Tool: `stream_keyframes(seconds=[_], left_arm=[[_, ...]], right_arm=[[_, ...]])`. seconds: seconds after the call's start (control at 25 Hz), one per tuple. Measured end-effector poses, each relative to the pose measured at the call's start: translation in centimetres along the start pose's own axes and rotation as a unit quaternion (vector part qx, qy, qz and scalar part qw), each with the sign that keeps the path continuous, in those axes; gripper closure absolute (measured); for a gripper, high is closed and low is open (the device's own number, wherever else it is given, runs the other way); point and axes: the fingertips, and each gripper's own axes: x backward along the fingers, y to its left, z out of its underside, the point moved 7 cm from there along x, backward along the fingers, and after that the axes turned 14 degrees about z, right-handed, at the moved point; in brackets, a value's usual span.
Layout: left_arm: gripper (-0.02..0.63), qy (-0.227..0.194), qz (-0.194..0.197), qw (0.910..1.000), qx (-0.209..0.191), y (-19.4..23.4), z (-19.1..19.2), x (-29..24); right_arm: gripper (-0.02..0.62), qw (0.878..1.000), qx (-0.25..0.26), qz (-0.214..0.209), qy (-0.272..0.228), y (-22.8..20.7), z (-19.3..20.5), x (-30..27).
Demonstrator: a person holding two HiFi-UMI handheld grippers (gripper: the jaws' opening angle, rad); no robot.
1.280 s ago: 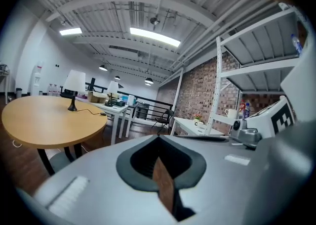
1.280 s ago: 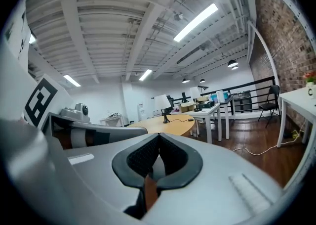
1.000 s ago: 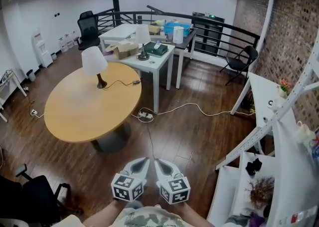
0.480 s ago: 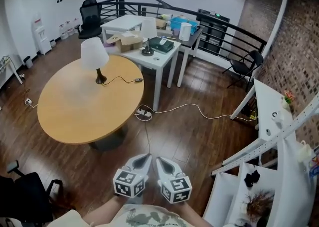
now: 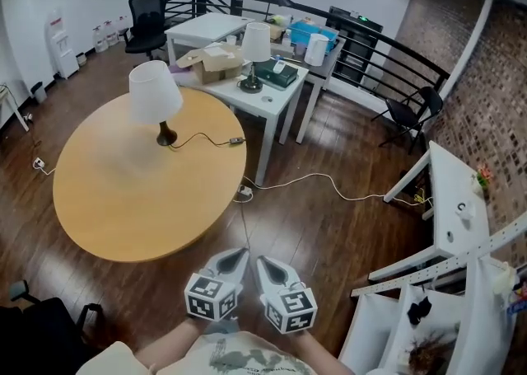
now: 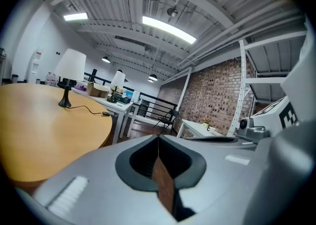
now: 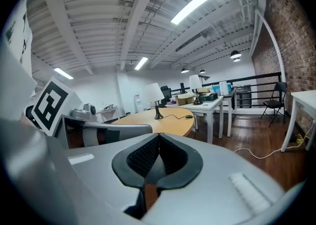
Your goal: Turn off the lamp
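A lamp [image 5: 155, 93] with a white shade and dark base stands at the far side of the round wooden table [image 5: 123, 200]; its cord runs right to an inline switch [image 5: 235, 141] at the table's edge. The same lamp [image 6: 69, 66] shows far off in the left gripper view, and small in the right gripper view as the lamp [image 7: 154, 93]. A second white-shaded lamp [image 5: 256, 44] stands on the white square table [image 5: 272, 100]. My left gripper [image 5: 233, 260] and right gripper [image 5: 265, 266] are held side by side near my body, both shut and empty, well short of the table.
A white cable [image 5: 329, 184] and power strip [image 5: 244, 193] lie on the wooden floor. White shelving [image 5: 461, 225] stands at the right, a folding chair [image 5: 409, 110] by the railing, an office chair [image 5: 144, 23] at the back, a dark chair [image 5: 49, 316] at lower left.
My view has moved forward: the round table and lamp sit closer and lower in the frame. Both grippers stay shut in the same place by my body.
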Motion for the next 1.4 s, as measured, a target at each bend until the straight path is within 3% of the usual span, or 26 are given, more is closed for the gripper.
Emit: stream_keyframes(seconds=[0.28, 0.76, 1.08, 1.4], left_arm=[[0.609, -0.002, -0.006, 1.0000, 0.003, 6.3, -2.7, 0.2], [0.609, -0.015, 0.003, 0.9998, 0.011, 11.1, -4.7, 0.7], [0.609, -0.004, -0.004, 0.9999, 0.008, 12.9, -4.8, -1.4], [0.609, 0.004, -0.026, 0.9996, 0.006, 15.2, -6.0, -7.8]], right_arm=[[0.595, 1.000, 0.001, -0.002, -0.001, 2.0, -2.1, -5.6], [0.595, 1.000, 0.009, -0.005, 0.002, 4.3, -3.9, -10.4], [0.595, 1.000, 0.000, -0.008, -0.009, 2.7, -4.8, -13.9], [0.595, 0.999, -0.011, -0.040, -0.008, -2.2, -6.1, -19.0]])
